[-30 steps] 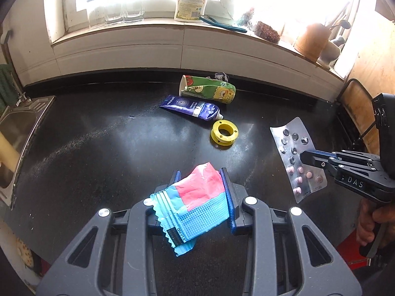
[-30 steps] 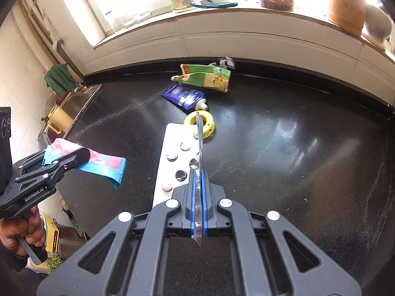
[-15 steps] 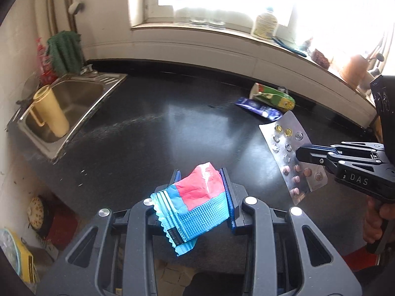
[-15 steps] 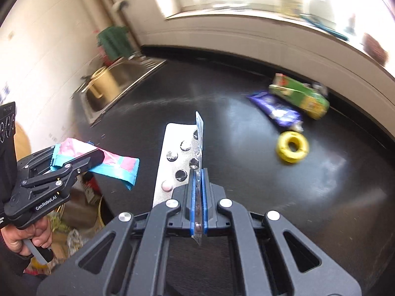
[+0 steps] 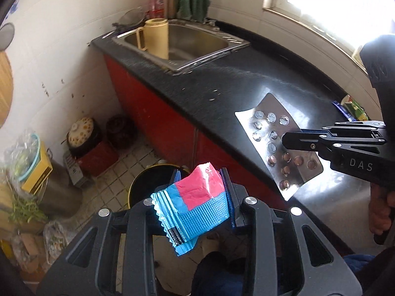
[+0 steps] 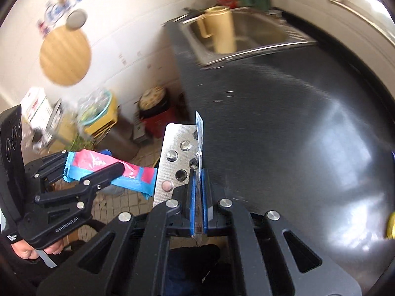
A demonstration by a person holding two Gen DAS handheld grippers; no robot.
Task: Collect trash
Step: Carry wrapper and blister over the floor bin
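two pieces of trash are held at once: a pink and blue wrapper (image 5: 197,204) is clamped crosswise in the left claw (image 5: 200,194), and a silver blister pack (image 5: 276,143) is pinched edge-on in the fully closed right claw (image 6: 198,185). both are carried clear of the black worktop (image 5: 222,91), out past its front edge and above the tiled floor (image 5: 118,172). the step in hand is judged to be the carry to a bin; a dark round container with a yellow rim (image 5: 148,180) is seen directly below the left claw and is taken to be that bin. the next move would call for each claw to be brought over its mouth and opened so the piece drops inside. most of the container is hidden behind the wrapper and claw, so its opening cannot be confirmed. the right wrist view is blurred, and the bin cannot be made out there. more trash on the worktop is cut off at the frame edges.
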